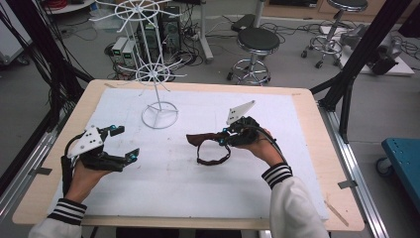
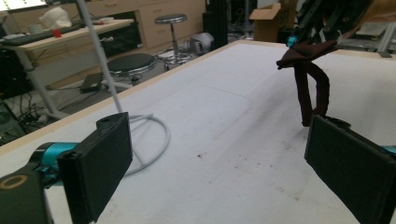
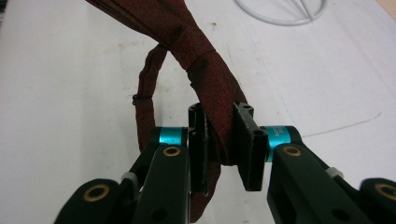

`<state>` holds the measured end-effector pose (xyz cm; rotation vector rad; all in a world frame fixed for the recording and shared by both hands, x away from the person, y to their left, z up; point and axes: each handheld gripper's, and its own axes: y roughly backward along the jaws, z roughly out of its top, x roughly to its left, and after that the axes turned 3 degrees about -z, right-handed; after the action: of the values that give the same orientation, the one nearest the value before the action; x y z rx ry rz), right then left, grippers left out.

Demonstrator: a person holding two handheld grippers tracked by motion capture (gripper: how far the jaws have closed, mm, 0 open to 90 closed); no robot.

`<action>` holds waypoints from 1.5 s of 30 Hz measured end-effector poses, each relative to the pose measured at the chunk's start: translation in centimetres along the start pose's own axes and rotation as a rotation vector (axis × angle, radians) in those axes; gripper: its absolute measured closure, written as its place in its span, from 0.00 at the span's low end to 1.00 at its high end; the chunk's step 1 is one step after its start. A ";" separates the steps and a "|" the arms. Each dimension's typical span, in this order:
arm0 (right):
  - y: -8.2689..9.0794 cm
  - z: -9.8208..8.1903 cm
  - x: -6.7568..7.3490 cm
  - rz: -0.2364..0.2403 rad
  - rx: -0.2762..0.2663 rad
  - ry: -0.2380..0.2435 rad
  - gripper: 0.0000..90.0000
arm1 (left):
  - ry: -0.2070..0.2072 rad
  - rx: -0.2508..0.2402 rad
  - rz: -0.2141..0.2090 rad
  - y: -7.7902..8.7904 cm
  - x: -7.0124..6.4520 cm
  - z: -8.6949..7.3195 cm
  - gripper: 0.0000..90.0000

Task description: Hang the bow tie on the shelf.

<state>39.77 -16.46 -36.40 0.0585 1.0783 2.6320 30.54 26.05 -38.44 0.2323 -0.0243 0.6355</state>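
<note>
Necktie (image 3: 205, 70), dark red, is sitting clamped between the jaws of the right gripper (image 3: 219, 140); the pads are pressing on a folded stretch of the fabric low in the centre of the right gripper view. In the high view the right gripper (image 1: 225, 139) is holding the necktie (image 1: 210, 148) just right of centre frame, one end sticking out leftward and a loop drooping to the white mat (image 1: 198, 193) below.

Left gripper (image 1: 126, 143) is hovering at the lower left of the high view with its jaws standing wide apart and nothing between them.

Judgement on the step in hand: the lift is going soundly while the pinch is sitting on the doubled fabric. The free loop is dragging, so the open gripper would do well taking the hanging band (image 2: 308, 88) near its lowest point, keeping the cloth from twisting.

Materials: the necktie is looking like limp, fine-woven cloth with stitched edges. The pads (image 2: 100, 163) are flat, black and matt. Wire stand (image 1: 159, 115), white and thin, with a ring base and spoked wheels, is standing at upper centre, well apart from both grippers. The mat is showing faint stains.
</note>
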 end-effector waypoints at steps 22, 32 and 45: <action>0.3 2.9 1.7 0.044 -0.100 -0.004 0.86 | -0.054 0.042 -0.200 -4.7 -1.0 4.3 0.09; 1.2 2.8 1.6 0.049 -0.132 -0.031 0.86 | -0.080 0.088 -0.280 -6.7 -1.0 5.2 0.10; 1.1 3.1 2.0 0.067 -0.143 -0.029 0.86 | -0.123 0.097 -0.355 -8.7 -2.2 7.0 0.10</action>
<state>38.06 -14.56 -33.56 0.1044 0.8911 2.7512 34.26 16.42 -33.69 0.3603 -0.0691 0.2682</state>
